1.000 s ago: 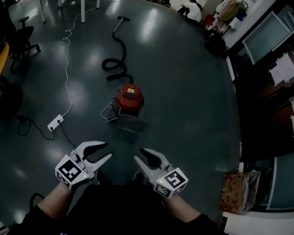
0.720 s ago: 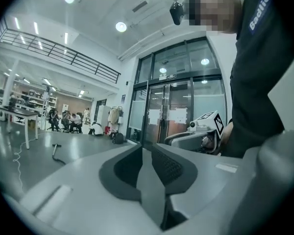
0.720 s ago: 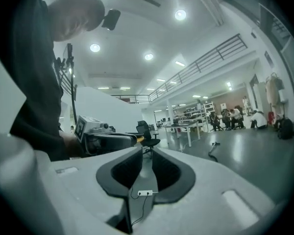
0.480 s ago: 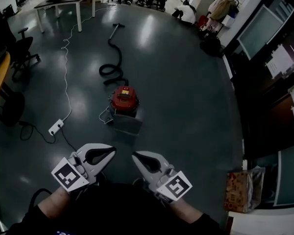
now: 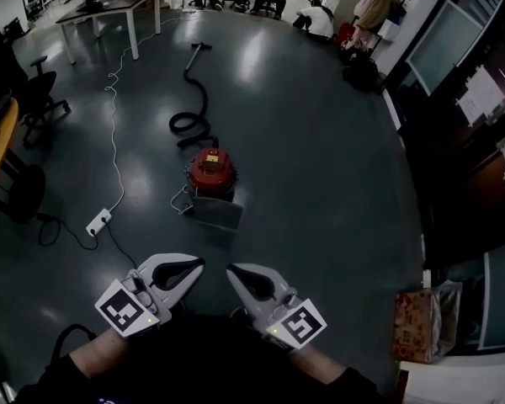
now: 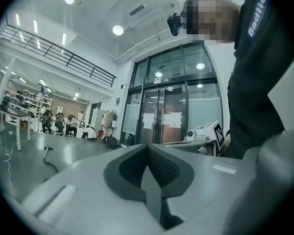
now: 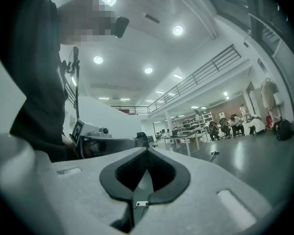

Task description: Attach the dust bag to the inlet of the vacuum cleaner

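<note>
The red vacuum cleaner [image 5: 210,167] stands on the dark floor well ahead of me, its black hose [image 5: 192,116] curling away behind it. A flat grey dust bag [image 5: 216,213] lies on the floor against its near side. My left gripper [image 5: 199,263] and right gripper [image 5: 231,269] are held close to my body at the bottom of the head view, tips pointing toward each other. Both are shut and empty, far short of the vacuum. In the left gripper view the left gripper [image 6: 148,146] has its jaws together; in the right gripper view so does the right gripper [image 7: 147,150].
A white power strip [image 5: 98,222] and its cable [image 5: 114,124] lie left of the vacuum. A table [image 5: 109,7] and office chairs [image 5: 34,99] stand at the far left, with seated people at the back. A paper bag [image 5: 421,325] sits by the right wall.
Both grippers' jaws have gone from wide open to shut, with nothing in them. The hands have risen slightly and the tips have come nearer each other.
</note>
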